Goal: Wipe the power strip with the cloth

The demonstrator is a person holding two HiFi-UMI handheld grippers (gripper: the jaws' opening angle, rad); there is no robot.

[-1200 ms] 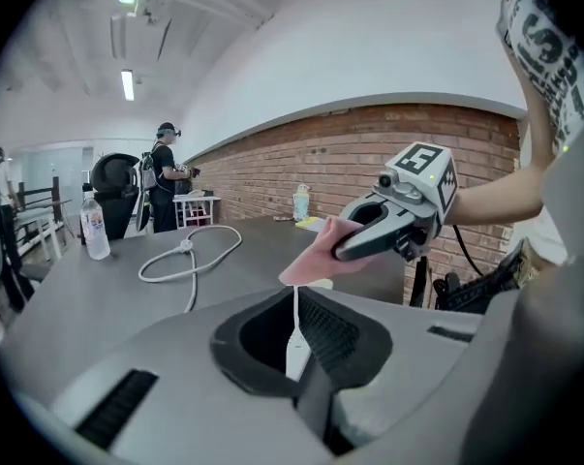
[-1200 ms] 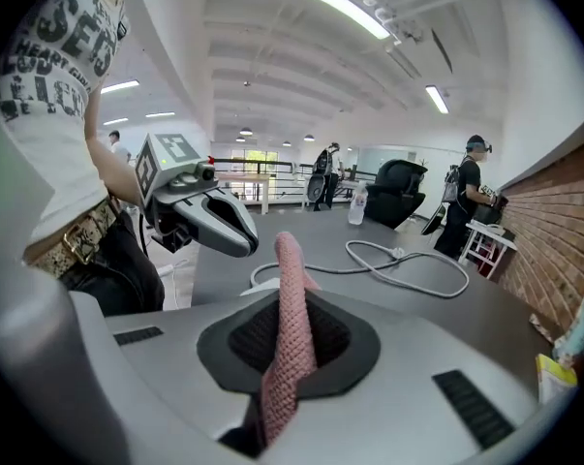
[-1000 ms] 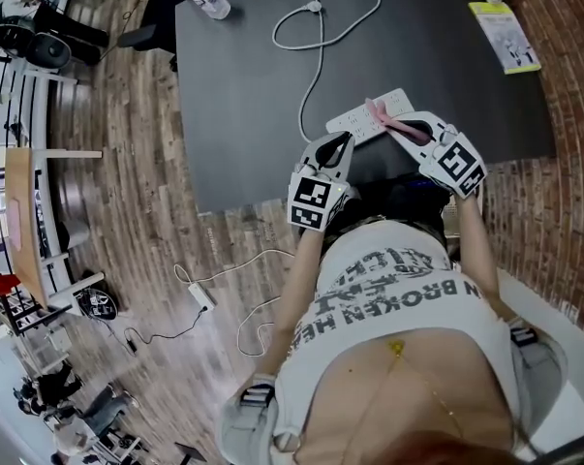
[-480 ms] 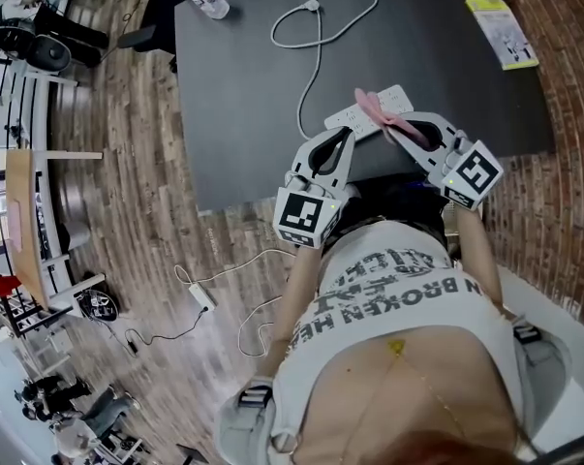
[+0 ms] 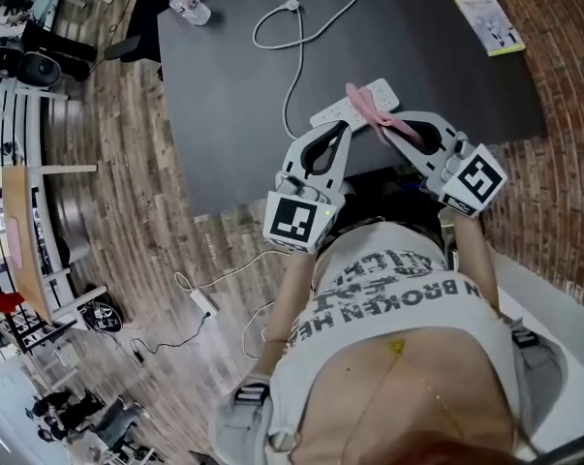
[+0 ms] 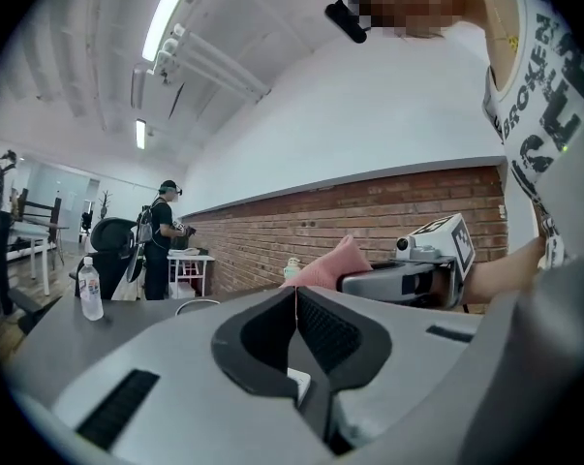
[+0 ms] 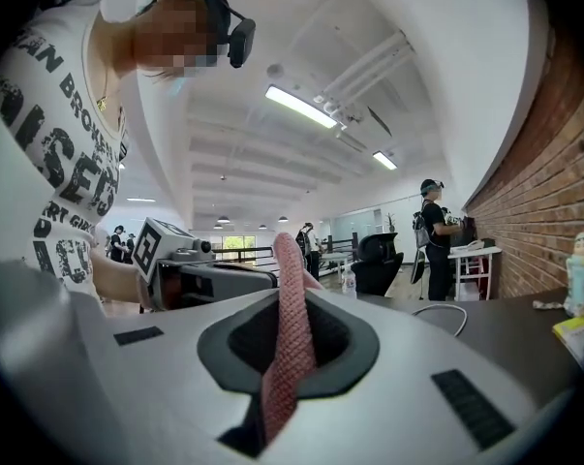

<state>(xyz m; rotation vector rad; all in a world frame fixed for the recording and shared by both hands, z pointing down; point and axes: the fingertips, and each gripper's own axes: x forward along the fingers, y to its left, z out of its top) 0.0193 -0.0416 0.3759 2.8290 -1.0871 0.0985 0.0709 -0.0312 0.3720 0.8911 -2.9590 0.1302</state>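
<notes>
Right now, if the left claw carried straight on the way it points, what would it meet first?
Probably the pink cloth gripped by the right claw, which shows just past the left claw tips. Depth is unclear, so it might slip past over the table.

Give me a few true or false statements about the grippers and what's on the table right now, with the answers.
1. The right gripper is shut on the pink cloth. True.
2. The left gripper grips the power strip. False: its jaws are together with nothing between them, and the strip lies on the black table.
3. A water bottle stands on the table. True.
4. The power strip's cable is black. False: it is white and lies in a loop on the table.
</notes>
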